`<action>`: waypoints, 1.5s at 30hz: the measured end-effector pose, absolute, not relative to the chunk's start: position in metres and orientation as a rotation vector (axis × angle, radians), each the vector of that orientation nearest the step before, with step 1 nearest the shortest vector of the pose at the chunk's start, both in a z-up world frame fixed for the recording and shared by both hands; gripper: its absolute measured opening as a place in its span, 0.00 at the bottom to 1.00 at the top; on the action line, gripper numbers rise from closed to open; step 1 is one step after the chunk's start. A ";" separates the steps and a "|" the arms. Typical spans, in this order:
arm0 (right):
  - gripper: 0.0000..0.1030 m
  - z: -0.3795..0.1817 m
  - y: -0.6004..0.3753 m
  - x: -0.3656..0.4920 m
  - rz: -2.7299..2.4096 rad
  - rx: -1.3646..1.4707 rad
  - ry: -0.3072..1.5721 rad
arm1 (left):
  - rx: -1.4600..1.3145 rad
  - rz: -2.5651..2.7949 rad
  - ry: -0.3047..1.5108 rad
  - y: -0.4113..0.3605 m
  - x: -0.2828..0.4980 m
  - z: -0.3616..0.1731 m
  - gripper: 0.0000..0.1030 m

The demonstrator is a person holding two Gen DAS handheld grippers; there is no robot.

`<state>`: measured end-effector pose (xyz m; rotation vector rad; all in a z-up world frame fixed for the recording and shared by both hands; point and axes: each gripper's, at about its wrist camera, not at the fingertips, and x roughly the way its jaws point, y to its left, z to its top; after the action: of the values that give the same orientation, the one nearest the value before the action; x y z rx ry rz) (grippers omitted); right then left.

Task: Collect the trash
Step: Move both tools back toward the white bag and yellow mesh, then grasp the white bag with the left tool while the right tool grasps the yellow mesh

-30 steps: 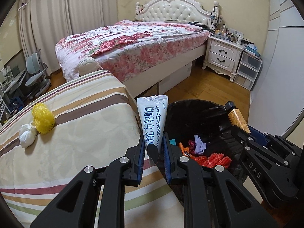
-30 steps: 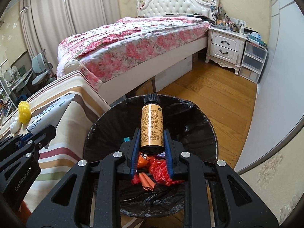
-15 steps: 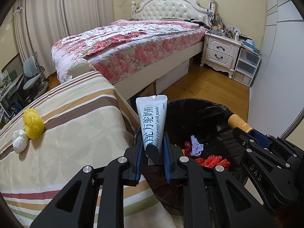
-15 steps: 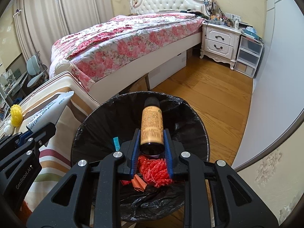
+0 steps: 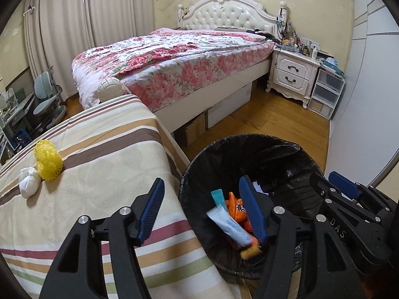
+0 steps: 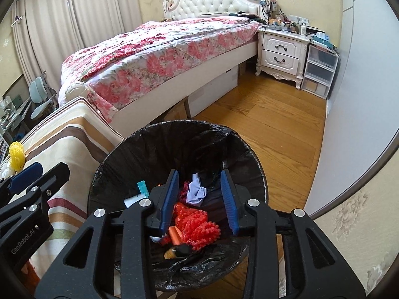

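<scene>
A black-lined trash bin (image 5: 294, 154) (image 6: 159, 139) stands on the floor beside the striped bed. My left gripper (image 5: 202, 186) is open and empty, one finger over the bedspread, the other over the bin. The white milk-powder tube (image 5: 228, 226) lies inside the bin, also showing in the right wrist view (image 6: 134, 199). My right gripper (image 6: 199, 179) is open and empty above the bin; the brown bottle (image 6: 178, 250) lies at the bottom among red netting (image 6: 199, 226) and crumpled paper (image 6: 197, 191). A yellow net ball (image 5: 48, 160) and a white wad (image 5: 29, 185) rest on the striped bedspread (image 5: 99, 149).
A flowered bed (image 5: 174, 59) stands behind, with boxes under it. A white nightstand (image 5: 291, 74) and plastic drawers (image 5: 324, 94) are at the back right. Wooden floor (image 6: 274, 129) lies past the bin, a pale wall (image 6: 354, 99) to the right. Desk chairs (image 5: 47, 99) are at far left.
Both grippers have opened. The tube fell from the left gripper and the bottle from the right gripper into the bin.
</scene>
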<state>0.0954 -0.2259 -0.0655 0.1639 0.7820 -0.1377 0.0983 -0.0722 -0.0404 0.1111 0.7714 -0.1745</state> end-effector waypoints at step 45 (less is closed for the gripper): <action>0.67 -0.056 0.008 0.123 0.263 -0.083 0.894 | -0.049 0.236 0.851 0.154 0.095 -0.048 0.71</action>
<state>0.1228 0.0081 -0.0563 -0.0829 0.8942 0.2630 0.0946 0.1535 -0.0476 -0.0489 0.8511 0.2362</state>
